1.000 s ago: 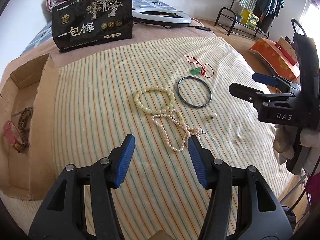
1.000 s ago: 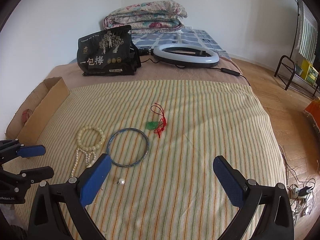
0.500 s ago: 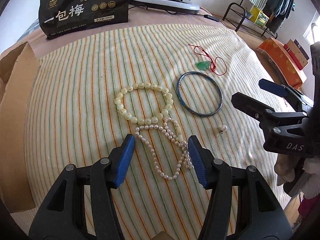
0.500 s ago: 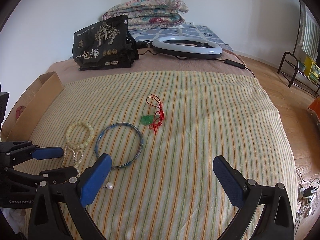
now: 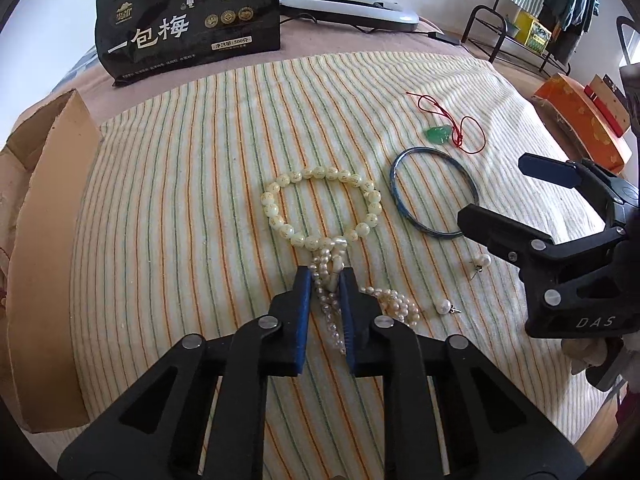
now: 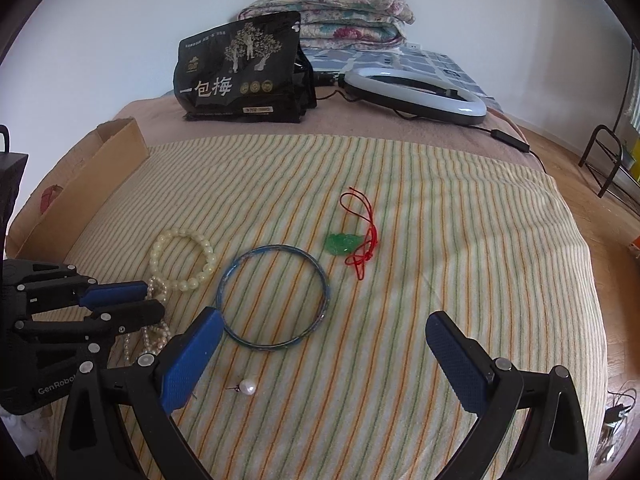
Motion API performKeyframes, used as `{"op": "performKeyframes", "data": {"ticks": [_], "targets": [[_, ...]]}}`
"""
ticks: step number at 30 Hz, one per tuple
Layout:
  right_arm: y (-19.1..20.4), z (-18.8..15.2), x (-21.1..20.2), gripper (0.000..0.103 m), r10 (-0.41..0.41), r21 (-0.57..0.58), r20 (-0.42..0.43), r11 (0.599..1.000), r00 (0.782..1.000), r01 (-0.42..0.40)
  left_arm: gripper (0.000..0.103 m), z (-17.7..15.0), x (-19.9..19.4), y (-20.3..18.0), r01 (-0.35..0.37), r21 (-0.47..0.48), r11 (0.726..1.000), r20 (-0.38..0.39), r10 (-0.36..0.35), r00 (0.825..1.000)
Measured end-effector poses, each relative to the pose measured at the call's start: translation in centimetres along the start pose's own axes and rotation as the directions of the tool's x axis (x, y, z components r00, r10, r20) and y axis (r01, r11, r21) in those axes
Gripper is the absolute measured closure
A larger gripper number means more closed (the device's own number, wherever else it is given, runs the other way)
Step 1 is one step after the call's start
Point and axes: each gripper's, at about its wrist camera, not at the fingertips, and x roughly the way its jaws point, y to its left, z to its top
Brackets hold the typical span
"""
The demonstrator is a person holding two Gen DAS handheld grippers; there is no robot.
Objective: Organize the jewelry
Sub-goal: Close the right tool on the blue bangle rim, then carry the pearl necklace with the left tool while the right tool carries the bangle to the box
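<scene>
My left gripper is shut on the small pearl necklace, which lies bunched on the striped cloth; it also shows in the right wrist view. A cream bead bracelet lies just beyond, touching the necklace. A blue bangle, a green pendant on red cord and two pearl earrings lie to the right. My right gripper is open and empty, hovering near the bangle and one earring.
A cardboard box stands at the left edge of the cloth. A black snack bag and a ring light sit at the back. Folded quilts lie behind. A clothes rack stands far right.
My left gripper has moved forward and down and closed on the pearl necklace, bunching it. My right gripper has drifted slightly closer to the bangle, still open.
</scene>
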Motion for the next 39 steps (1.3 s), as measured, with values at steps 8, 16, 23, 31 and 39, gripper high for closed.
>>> {"op": "performKeyframes", "data": {"ticks": [8, 16, 23, 31, 39], "targets": [[1.7, 0.5, 2.5, 0.007, 0.004, -0.049, -0.055, 0.999, 0.998, -0.006, 0.094, -0.6, -0.6, 1.5, 0.013, -0.029, 0.999, 0.011, -0.013, 1.000], [2.3, 0.8, 2.8, 0.029, -0.001, -0.064, -0.056, 0.998, 0.998, -0.003, 0.097, -0.8, -0.8, 2.1, 0.042, -0.059, 0.997, 0.029, -0.040, 0.999], [2.3, 0.8, 2.1, 0.029, 0.014, -0.043, -0.044, 0.999, 0.999, -0.016, 0.098, -0.9, -2.0, 3.0, 0.066, -0.095, 0.993, 0.055, -0.061, 0.997], [2.2, 0.7, -0.3, 0.029, 0.019, -0.024, -0.007, 1.000, 1.000, -0.019, 0.099, -0.7, -4.5, 3.8, 0.075, -0.102, 0.992, 0.100, -0.065, 0.993], [2.5, 1.3, -4.4, 0.029, 0.012, -0.020, 0.047, 1.000, 0.999, -0.011, 0.099, -0.8, -8.1, 3.9, 0.083, -0.095, 0.992, 0.149, -0.069, 0.986]]}}
